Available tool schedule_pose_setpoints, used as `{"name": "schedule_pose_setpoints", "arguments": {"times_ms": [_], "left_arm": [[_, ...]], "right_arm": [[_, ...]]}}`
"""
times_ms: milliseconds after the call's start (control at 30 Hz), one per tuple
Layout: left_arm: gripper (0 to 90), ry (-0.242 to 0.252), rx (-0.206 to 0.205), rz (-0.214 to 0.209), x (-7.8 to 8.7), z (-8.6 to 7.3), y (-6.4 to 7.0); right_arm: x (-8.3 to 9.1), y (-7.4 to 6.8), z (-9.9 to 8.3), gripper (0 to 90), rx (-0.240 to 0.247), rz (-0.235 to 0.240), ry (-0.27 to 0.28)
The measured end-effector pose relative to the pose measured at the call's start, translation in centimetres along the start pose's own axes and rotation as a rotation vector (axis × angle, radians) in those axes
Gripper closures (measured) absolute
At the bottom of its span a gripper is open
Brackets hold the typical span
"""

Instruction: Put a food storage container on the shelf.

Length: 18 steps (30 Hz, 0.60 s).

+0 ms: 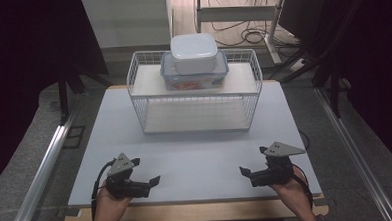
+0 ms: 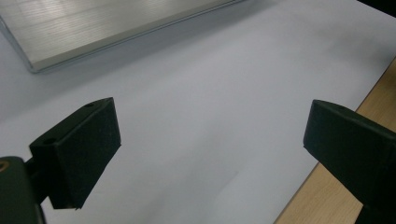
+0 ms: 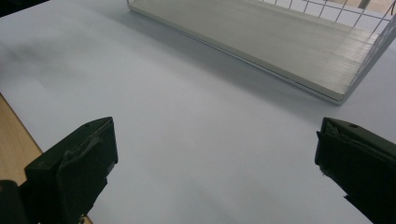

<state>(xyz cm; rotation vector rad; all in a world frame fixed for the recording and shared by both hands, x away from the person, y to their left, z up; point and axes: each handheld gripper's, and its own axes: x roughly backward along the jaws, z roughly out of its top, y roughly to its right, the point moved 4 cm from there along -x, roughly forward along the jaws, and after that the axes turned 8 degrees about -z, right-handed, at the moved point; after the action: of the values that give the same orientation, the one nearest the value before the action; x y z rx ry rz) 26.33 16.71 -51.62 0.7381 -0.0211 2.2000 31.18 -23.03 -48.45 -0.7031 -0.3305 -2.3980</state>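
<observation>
In the high view, the left gripper (image 1: 147,173) and the right gripper (image 1: 252,162) rest low over the near edge of the table (image 1: 201,160), both well apart from the wire rack (image 1: 195,93) at the far side. On the rack's upper shelf sits a clear box (image 1: 195,76) with a white box (image 1: 194,53) stacked on its lid. That stack looks risky: a reach over the wire rim could knock the white box off or catch a jaw on the wire. In the left gripper view, the jaws stand wide apart, released, holding nothing above bare table. In the right gripper view, the jaws are likewise spread wide and empty, facing the rack's lower shelf (image 3: 275,44).
</observation>
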Motion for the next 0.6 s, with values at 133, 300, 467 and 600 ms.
{"name": "schedule_pose_setpoints", "arguments": {"times_ms": [133, 300, 467, 600], "left_arm": [[3.8, 0.0, 0.003, 0.008, 0.3, -0.4, -0.1], [3.8, 0.0, 0.009, 0.017, 0.7, -0.8, -0.2], [3.8, 0.001, 0.015, 0.027, 1.0, -1.2, -0.3], [3.7, 0.003, 0.02, 0.036, 1.3, -1.5, -0.4]], "right_arm": [[0.3, 0.2, -0.4, 0.0, -0.005, -0.009, -0.001], [0.8, 0.6, -0.8, 0.0, -0.015, -0.018, -0.005], [1.3, 0.8, -1.3, 0.0, -0.022, -0.026, -0.008], [1.6, 1.1, -1.7, 0.0, -0.024, -0.038, -0.011]]}}
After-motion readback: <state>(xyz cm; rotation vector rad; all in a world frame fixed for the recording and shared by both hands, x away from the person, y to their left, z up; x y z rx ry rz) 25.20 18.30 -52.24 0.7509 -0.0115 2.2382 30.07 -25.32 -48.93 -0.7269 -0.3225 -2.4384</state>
